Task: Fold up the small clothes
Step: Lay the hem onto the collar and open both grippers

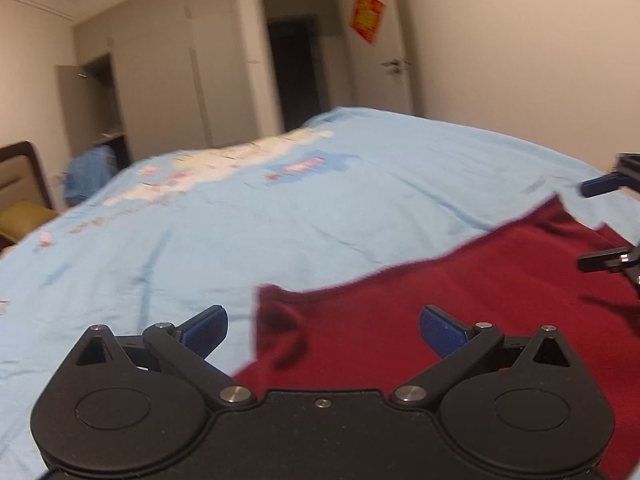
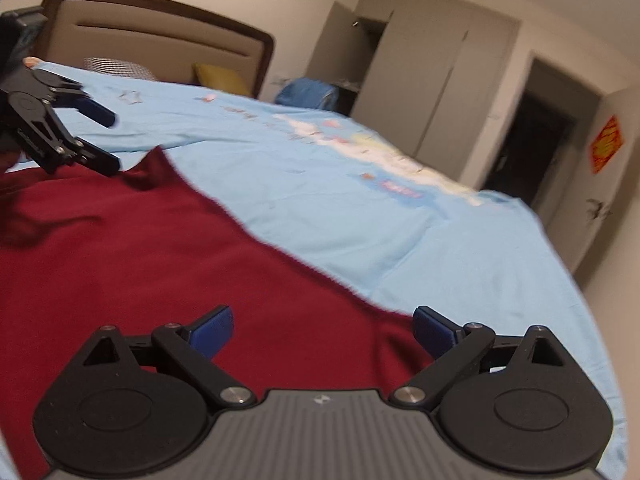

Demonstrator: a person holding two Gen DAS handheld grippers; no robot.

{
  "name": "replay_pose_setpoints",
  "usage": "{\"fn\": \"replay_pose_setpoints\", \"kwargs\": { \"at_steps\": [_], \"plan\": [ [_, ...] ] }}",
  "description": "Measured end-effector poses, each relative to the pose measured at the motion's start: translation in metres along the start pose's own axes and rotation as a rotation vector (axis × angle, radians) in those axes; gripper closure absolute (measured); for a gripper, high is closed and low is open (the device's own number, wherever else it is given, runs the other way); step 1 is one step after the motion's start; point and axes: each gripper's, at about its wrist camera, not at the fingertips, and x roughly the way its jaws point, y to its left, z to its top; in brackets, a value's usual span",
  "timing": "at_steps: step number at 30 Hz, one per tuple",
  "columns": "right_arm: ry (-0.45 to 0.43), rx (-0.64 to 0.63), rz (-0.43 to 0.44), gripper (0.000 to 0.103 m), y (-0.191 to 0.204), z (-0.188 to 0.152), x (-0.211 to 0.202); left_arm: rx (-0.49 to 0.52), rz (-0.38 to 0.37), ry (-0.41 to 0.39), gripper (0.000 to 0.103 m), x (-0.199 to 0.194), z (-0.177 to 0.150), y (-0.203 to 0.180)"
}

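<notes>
Both grippers (image 1: 323,330) (image 2: 323,330) agape above red garment (image 2: 120,248)

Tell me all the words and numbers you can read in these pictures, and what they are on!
None can be read.
Red paper sign on the door: gold marks, too blurred.
Blue bedsheet: red printed marks near the pale patch, too blurred.
Right gripper body: a small white logo, no letters.

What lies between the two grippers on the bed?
Only the red garment spans between the left gripper and right gripper, seen in the right wrist view.
</notes>
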Motion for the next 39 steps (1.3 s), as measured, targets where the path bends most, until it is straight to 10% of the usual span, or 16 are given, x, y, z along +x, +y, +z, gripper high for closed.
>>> {"fn": "replay_pose_setpoints", "kwargs": {
  "at_steps": [5, 18, 33, 39],
  "plan": [
    [0.066, 0.11, 0.069, 0.004, -0.013, -0.003, 0.028, -0.054, -0.157, 0.095, 0.001, 0.036, -0.007, -0.004],
    [0.085, 0.506, 0.187, 0.001, -0.078, -0.042, 0.074, -0.375, -0.177, 0.088, 0.001, 0.086, -0.038, 0.041],
    [0.057, 0.518, 0.185, 0.001, -0.078, -0.046, 0.068, -0.422, -0.212, 0.072, 0.001, 0.086, -0.039, 0.046],
    [0.034, 0.441, 0.094, 0.0, -0.062, -0.029, 0.039, -0.325, -0.085, 0.033, 0.001, 0.042, -0.019, 0.026]
  ]
}}
